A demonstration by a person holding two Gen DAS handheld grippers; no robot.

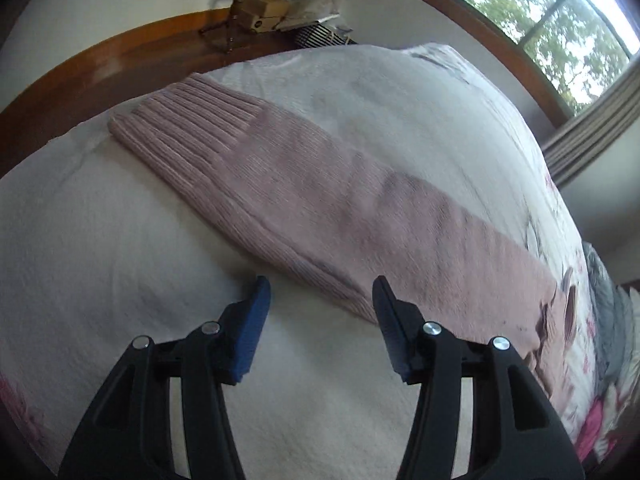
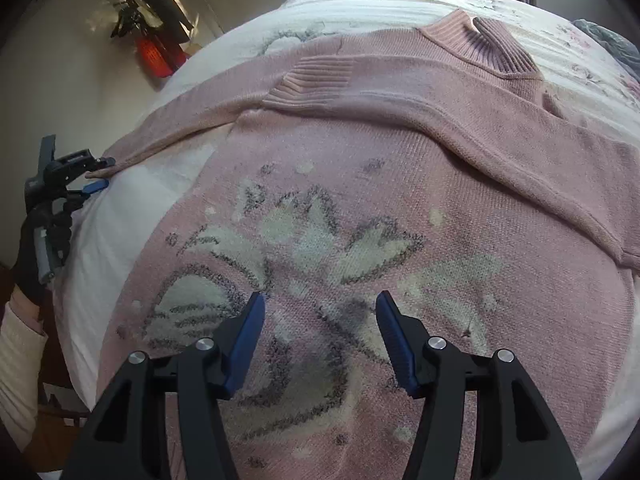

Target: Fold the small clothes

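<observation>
Pink knit sweater lies spread flat on the bed, on a white quilted bedspread with a floral print toward the edges. Ribbed collar points away from the right wrist camera; the grey-and-cream floral pattern on the body faces up. One sleeve is already folded across the chest, its ribbed cuff resting on the upper body. The other sleeve stretches out sideways over the bedspread, ending in a wide ribbed cuff near the bed's edge. Left hand-held gripper is released, jaws apart, hovering just beside the lower edge of that outstretched sleeve and holding nothing. Right hand-held gripper is likewise released, jaws spread above the patterned body, not visibly pinching fabric. Handling judgement: the knit looks soft, limp and moderately thick; it should drape and stretch rather than hold shape, and is light enough for a single pinch. Friction against the textured bedspread is probably high, so lifting is likely better than dragging. The ribbed cuff looks denser, so it is the firmest place to grip on the sleeve; the seam edge is the alternative. Risk: a pinch may catch the bedspread beneath as well.
</observation>
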